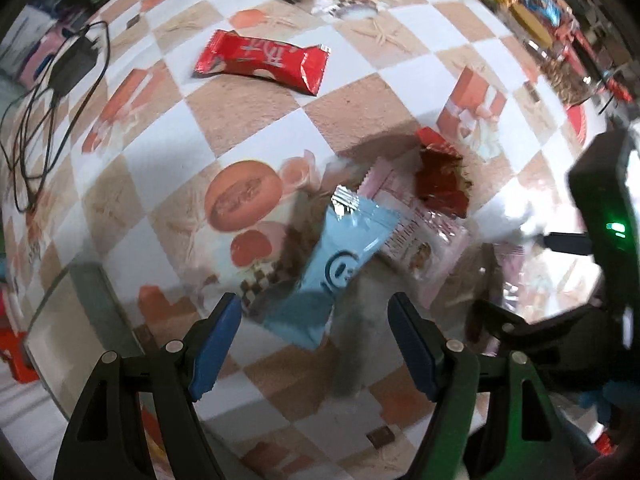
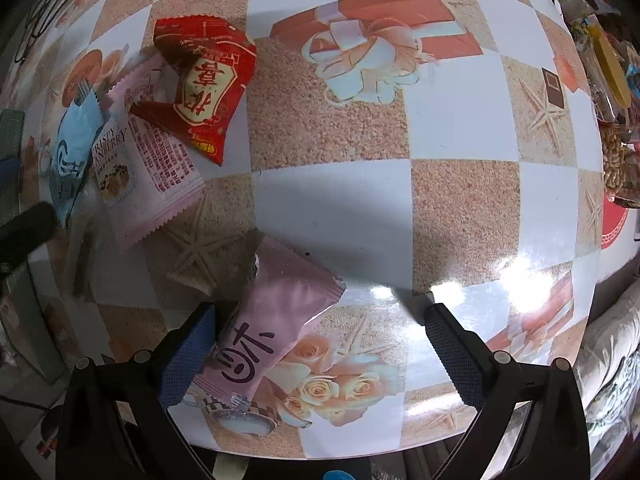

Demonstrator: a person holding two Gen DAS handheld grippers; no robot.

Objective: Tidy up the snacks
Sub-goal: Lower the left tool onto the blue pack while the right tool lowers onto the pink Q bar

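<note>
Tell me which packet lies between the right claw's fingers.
The mauve packet, alone near the table edge beside the left finger, which it seems to touch. The blue, pink and red packets lie piled farther off.

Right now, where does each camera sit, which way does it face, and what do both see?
Left wrist: on the left tongs, looking down at the light blue packet; both blue pads show, open, with the other hand's tool at right.
Right wrist: on the right tongs, looking down at the tablecloth; open pads, a pink packet against the left pad.
Shared: blue, pink cranberry and red packets.
</note>
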